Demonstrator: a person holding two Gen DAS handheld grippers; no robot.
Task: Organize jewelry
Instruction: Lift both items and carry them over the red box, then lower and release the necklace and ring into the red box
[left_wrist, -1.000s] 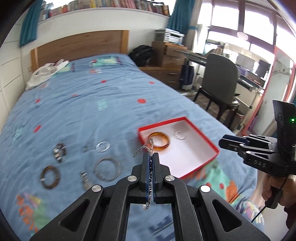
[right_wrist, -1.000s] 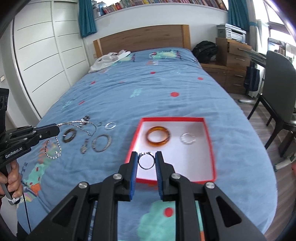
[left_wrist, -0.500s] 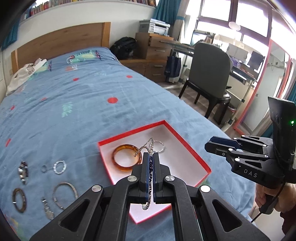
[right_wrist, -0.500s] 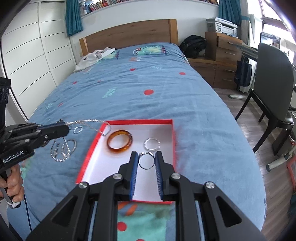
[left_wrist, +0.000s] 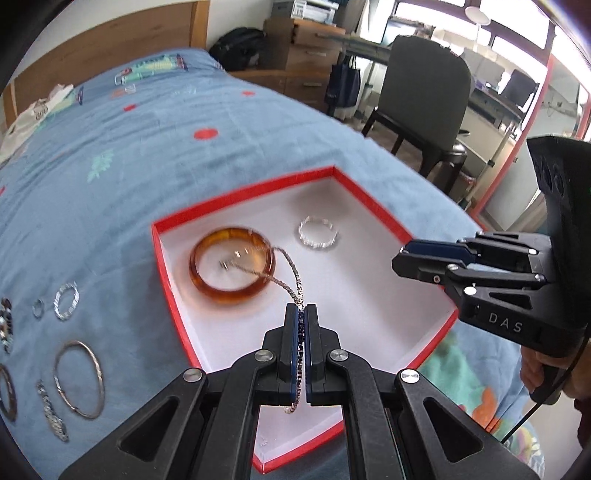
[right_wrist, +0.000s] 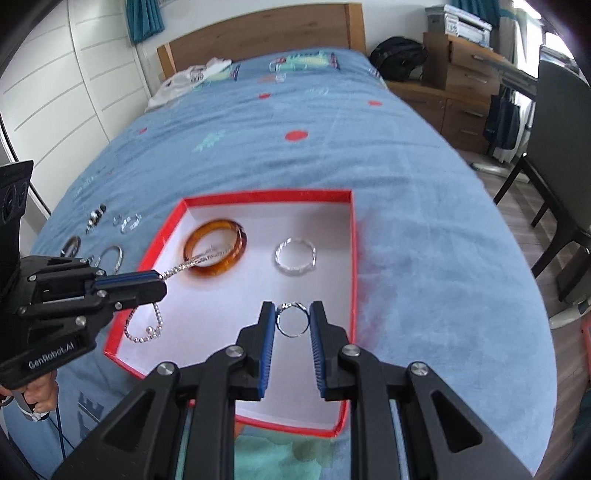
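left gripper moved over box | chain pinched, dangling ahead

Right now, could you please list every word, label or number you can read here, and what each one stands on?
"DAS": on the side of the right gripper.
"GenRobot.AI": on the body of the left gripper.
Book spines and the printed bedspread: nothing legible.

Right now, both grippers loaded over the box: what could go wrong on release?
1. The silver chain pinched in the left gripper drapes across the amber bangle; dropped there, it may tangle with it.
2. The ring sits between the right gripper pads on edge; once let go it could roll toward the red box wall or the clear bracelet.
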